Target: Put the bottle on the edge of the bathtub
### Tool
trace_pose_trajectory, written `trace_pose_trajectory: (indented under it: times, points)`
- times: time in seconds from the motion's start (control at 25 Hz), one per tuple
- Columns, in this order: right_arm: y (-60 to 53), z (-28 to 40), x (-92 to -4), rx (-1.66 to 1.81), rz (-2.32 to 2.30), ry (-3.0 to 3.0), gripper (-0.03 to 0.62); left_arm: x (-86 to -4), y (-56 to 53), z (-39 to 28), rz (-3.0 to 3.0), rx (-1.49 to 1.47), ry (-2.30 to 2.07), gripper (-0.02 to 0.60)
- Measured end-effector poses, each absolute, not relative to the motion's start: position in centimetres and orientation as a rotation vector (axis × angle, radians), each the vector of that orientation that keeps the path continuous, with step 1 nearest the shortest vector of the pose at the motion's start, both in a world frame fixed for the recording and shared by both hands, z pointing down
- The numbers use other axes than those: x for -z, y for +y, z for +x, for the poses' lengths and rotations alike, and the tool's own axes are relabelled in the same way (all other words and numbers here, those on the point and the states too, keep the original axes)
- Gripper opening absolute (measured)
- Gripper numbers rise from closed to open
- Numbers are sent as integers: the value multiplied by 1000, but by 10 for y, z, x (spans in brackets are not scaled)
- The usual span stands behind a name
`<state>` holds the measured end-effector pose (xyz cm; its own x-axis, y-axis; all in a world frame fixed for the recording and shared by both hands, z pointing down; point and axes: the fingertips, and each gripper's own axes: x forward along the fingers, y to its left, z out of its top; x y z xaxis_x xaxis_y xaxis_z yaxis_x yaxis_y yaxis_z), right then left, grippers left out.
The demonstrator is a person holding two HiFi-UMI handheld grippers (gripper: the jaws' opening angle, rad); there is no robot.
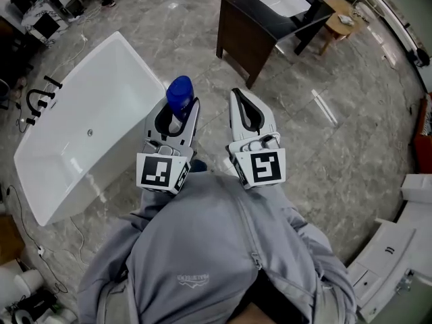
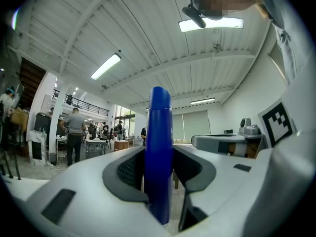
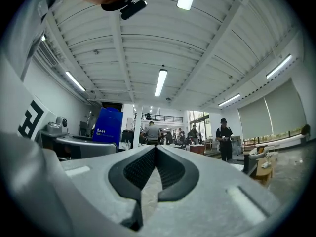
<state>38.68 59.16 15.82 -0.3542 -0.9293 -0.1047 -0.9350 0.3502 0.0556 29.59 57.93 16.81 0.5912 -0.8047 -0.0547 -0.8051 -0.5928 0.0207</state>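
Note:
A blue bottle (image 1: 179, 94) stands upright between the jaws of my left gripper (image 1: 179, 113), which is shut on it and held in front of my body. In the left gripper view the blue bottle (image 2: 159, 152) fills the gap between the dark pads. A white bathtub (image 1: 50, 187) lies on the floor to the left, its near rim just left of that gripper. My right gripper (image 1: 247, 111) is held beside the left one, shut with nothing in it; in the right gripper view its jaw tips (image 3: 155, 148) meet. The blue bottle (image 3: 108, 127) shows at that view's left.
A dark wooden vanity with a white basin (image 1: 270, 13) stands ahead on the marble floor, a small stool (image 1: 341, 23) beside it. Black taps (image 1: 37, 100) sit at the bathtub's far left. White fixtures (image 1: 398, 262) lie at the lower right. People stand far off in the hall.

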Motion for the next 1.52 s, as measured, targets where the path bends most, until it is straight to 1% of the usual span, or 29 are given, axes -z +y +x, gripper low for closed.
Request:
trace_pose_trajectory:
  times: [0.36,0.64,1.08,1.52]
  points:
    - [529,371,-178,-94,-1706,2584,3,-184,523,274,-2778,-65,1493,156]
    - [431,355,-183,-94,-1677,2623,3,-185,433,265,-2765,-73,1488,156]
    - [288,320,-179,-119,-1581,2679,3,-183,295,232,-2722,-101,1561,156]
    - [211,287,-190,-137,-1462,2774,3,-192,225,195,-2662,-126,1720,156]
